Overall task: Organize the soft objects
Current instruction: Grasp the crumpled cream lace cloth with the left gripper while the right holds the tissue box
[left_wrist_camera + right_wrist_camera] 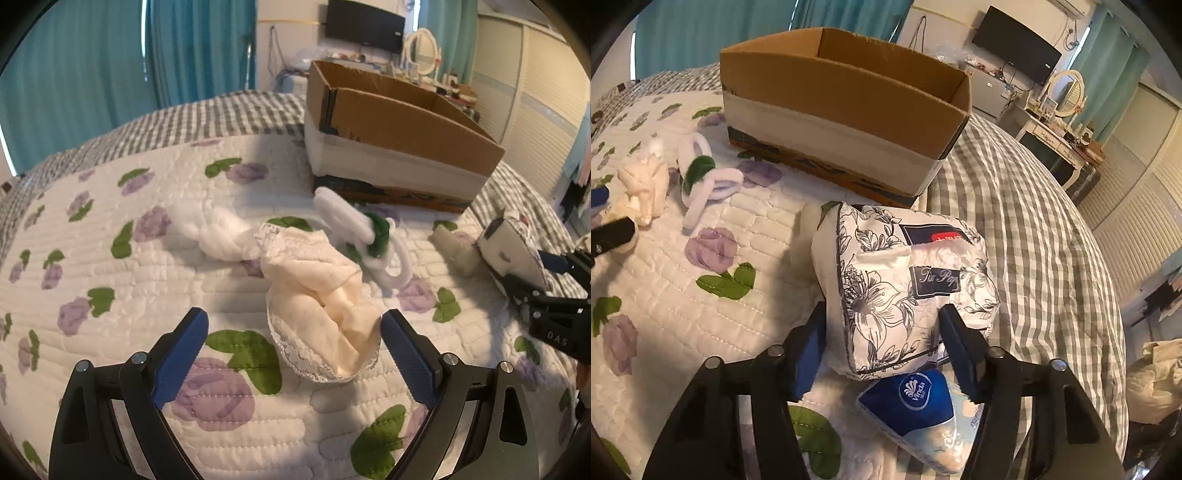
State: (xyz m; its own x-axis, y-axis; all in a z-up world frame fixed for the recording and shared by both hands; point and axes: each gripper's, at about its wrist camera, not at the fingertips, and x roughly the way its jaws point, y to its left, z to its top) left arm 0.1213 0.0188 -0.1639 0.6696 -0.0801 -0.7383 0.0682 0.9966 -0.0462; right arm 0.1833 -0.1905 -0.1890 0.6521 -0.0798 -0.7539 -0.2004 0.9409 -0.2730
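Two grippers at work on the bed (110, 280): the left gripper (293, 332), jaws wide, lines up on the cream cloth (317, 295), while the right gripper (881, 332) pinches the flowered tissue pack (886, 288), likely bound for the cardboard box (846, 122) just behind.

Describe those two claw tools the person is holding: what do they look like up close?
Both look alike. The left gripper and the right gripper each have two black plastic fingers shaped like angular frames with cut-out openings and silver round bolts at the joints. Each fingertip wears a dark blue ribbed pad. The right gripper's body shows pale "DAS" lettering. No cables or sleeves are visible.
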